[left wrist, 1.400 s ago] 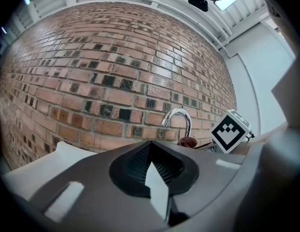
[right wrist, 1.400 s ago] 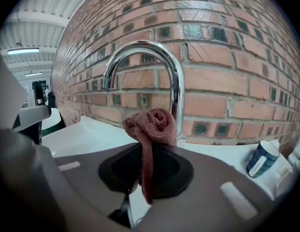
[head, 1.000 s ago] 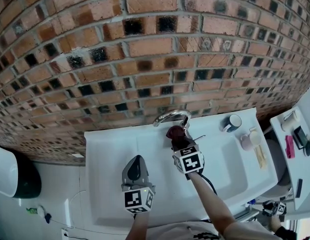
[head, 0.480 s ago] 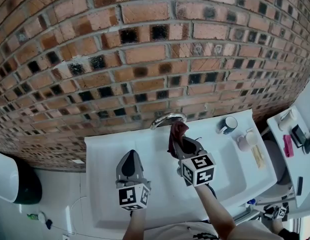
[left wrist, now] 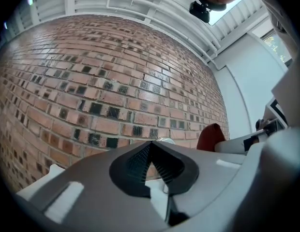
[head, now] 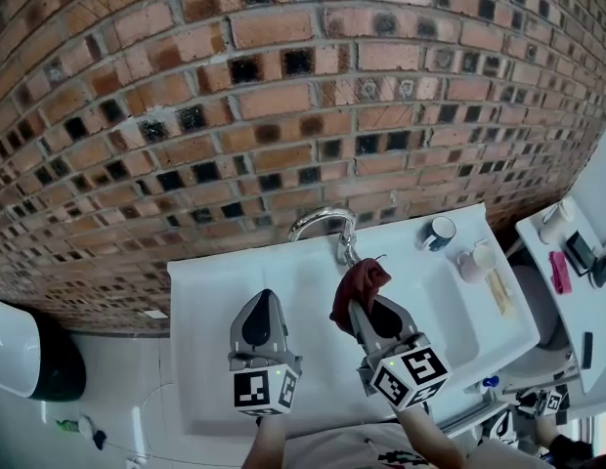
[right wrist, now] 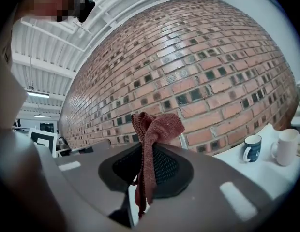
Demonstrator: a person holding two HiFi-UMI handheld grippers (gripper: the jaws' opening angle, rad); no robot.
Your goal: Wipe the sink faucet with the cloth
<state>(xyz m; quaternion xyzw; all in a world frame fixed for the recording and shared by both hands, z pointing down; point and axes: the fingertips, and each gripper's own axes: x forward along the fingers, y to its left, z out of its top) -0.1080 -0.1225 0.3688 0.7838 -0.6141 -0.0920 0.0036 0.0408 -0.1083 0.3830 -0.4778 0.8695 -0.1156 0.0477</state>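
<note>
From the head view, your right tongs (head: 358,299) are clamped on the dark red cloth (head: 359,283), which hangs over the white sink (head: 210,291) just short of the faucet (head: 323,221), not touching it. I judge the grasp done and the wiping contact yet to be made. Nothing blocks the way to the spout. A dark mug (head: 440,233) and a white cup (head: 476,260) stand on the sink's right ledge, clear of the path.

In the left gripper view, your left tongs (left wrist: 151,145) are closed together on nothing, idle beside the work.

In the right gripper view, the cloth bunches above the closed tips, with the brick wall (right wrist: 213,71) behind. The faucet is mostly hidden by it.
</note>
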